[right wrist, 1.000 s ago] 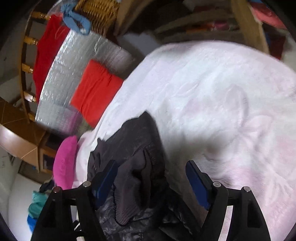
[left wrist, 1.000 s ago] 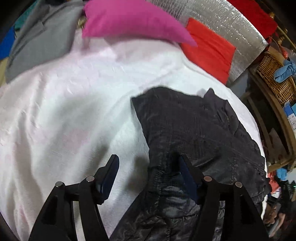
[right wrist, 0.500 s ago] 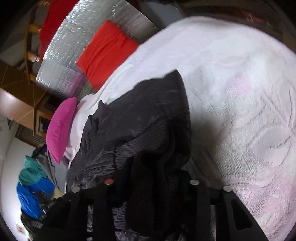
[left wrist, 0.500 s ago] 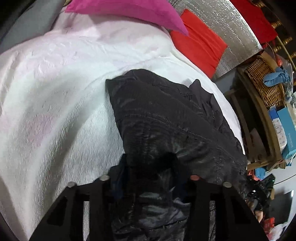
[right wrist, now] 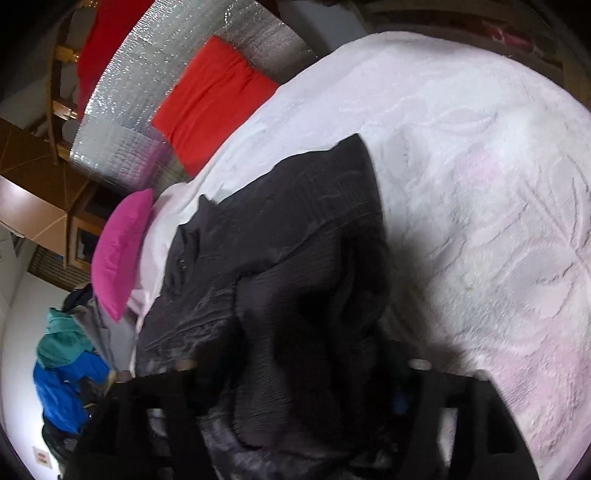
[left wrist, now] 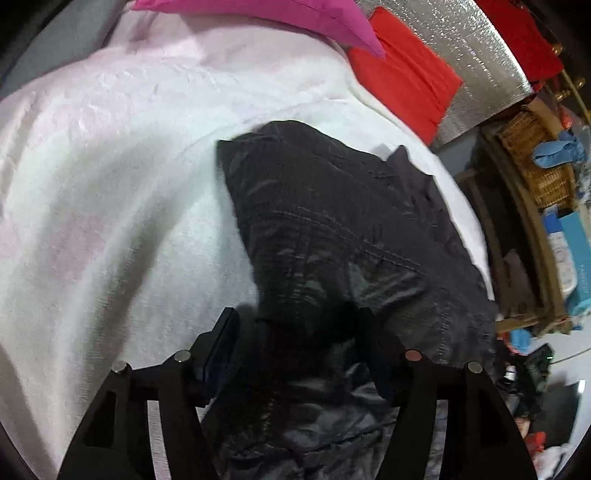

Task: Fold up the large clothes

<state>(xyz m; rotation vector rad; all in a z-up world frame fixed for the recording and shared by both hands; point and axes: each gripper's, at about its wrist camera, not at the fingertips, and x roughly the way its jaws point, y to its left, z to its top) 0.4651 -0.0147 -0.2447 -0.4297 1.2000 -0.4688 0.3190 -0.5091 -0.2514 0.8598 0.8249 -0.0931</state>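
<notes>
The black jacket (left wrist: 332, 229) lies bunched on the white bed (left wrist: 110, 184), close to the bed's right edge. Lots of bare bed lies to its left. The left hand-held gripper (left wrist: 295, 325) and right hand-held gripper (right wrist: 295, 369) have just been opening, their jaws apart around jacket folds.

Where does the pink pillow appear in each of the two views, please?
Left wrist: the pink pillow lies along the top edge, centre-left, at the far end of the white bedspread.
Right wrist: the pink pillow is at the left, about mid-height, standing nearly on end in the picture.
Shared landmark: the red cushion against the silver panel, close to the pillow in both.
</notes>
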